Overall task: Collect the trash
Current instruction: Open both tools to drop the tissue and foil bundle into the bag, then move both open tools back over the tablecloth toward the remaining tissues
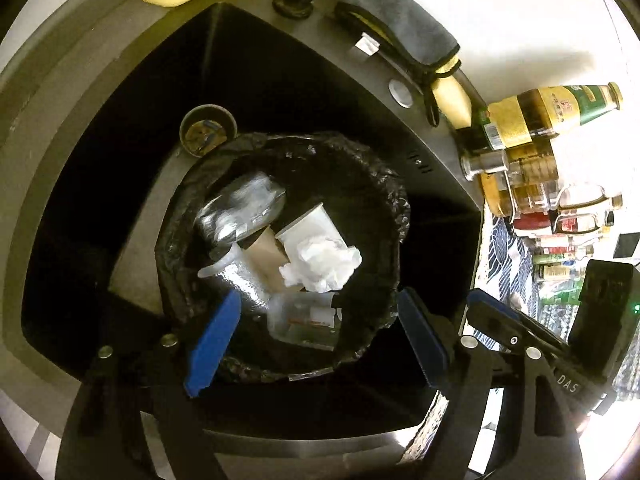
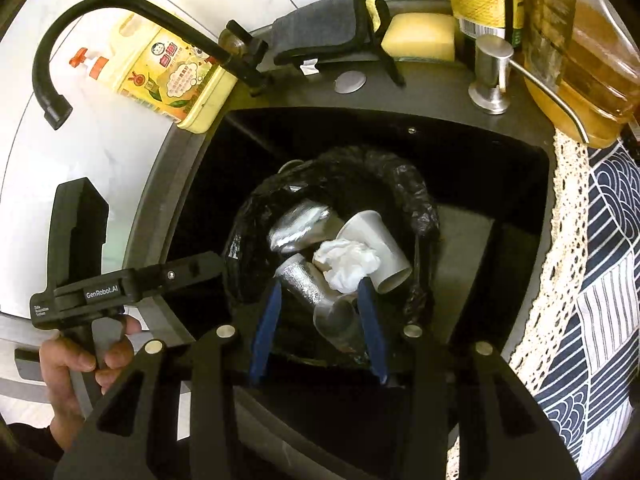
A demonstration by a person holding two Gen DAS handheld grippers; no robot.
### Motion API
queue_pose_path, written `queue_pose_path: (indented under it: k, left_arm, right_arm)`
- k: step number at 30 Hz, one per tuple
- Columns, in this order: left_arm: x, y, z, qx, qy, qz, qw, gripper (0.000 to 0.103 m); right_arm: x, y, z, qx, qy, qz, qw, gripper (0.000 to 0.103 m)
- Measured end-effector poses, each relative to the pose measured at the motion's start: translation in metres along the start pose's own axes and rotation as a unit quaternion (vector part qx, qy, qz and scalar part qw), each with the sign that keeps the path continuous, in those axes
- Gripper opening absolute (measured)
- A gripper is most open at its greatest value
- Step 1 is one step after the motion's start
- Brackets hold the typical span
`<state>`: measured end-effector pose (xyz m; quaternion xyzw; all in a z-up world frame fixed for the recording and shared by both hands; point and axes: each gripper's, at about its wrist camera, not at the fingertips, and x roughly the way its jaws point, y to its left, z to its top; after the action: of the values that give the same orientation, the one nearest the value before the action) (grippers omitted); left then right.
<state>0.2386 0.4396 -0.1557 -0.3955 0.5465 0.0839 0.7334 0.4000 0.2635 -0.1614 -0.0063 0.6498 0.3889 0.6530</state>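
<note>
Both wrist cams steeply down, sharing bin (image 1: 384, 184).

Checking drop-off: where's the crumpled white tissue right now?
The crumpled white tissue lies on top of the trash in the black-lined bin in the sink, against the white paper cup, central in both wrist views.

Our left gripper (image 1: 316, 340) and right gripper (image 2: 318, 320) were matte black, with blue pads (image 1: 214, 344), silver screws (image 2: 225, 331) and white "GenRobot.AI" lettering (image 2: 102, 292); a dark sleeve (image 2: 24, 444) covered one wrist.
</note>
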Motion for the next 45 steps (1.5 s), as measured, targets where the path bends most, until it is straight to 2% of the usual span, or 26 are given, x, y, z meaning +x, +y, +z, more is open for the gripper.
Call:
queue_pose_path:
  k: [12, 14, 22, 25, 30, 32, 36, 39, 41, 45]
  left_arm:
    - [-0.018, -0.016, -0.019, 0.027, -0.020, 0.002, 0.9994, 0.079]
    - [-0.019, -0.016, -0.023, 0.031, -0.020, 0.004, 0.9993, 0.079]
    - [-0.024, -0.015, -0.041, 0.039, -0.019, 0.018, 0.9989, 0.079]
    - [-0.021, -0.016, -0.047, 0.041, -0.014, 0.024, 0.9988, 0.084]
    - [-0.012, -0.023, -0.058, 0.058, -0.008, 0.037, 0.9976, 0.087]
    - [-0.010, -0.027, -0.061, 0.060, -0.012, 0.041, 0.9973, 0.092]
    - [-0.006, -0.042, -0.068, 0.070, -0.016, 0.048, 0.9963, 0.093]
    - [-0.002, -0.057, -0.074, 0.083, -0.020, 0.054, 0.9949, 0.096]
    - [0.003, -0.069, -0.079, 0.096, -0.018, 0.062, 0.9933, 0.096]
    - [0.012, -0.093, -0.090, 0.103, -0.013, 0.057, 0.9929, 0.096]
  right_arm:
    - [-0.028, 0.003, -0.021, 0.003, -0.027, -0.007, 1.000, 0.043]
    - [-0.032, 0.003, -0.027, 0.005, -0.031, -0.008, 0.999, 0.048]
    - [-0.041, -0.001, -0.050, 0.024, -0.039, -0.009, 0.999, 0.053]
    - [-0.043, -0.005, -0.058, 0.033, -0.039, -0.009, 0.999, 0.057]
    - [-0.047, -0.016, -0.074, 0.048, -0.034, -0.012, 0.998, 0.060]
    - [-0.051, -0.021, -0.080, 0.049, -0.034, -0.014, 0.998, 0.065]
    - [-0.063, -0.035, -0.091, 0.057, -0.039, -0.016, 0.997, 0.071]
    - [-0.076, -0.048, -0.099, 0.061, -0.047, -0.018, 0.997, 0.072]
    - [-0.088, -0.060, -0.106, 0.067, -0.055, -0.022, 0.996, 0.077]
    - [-0.115, -0.083, -0.119, 0.071, -0.076, -0.039, 0.994, 0.078]
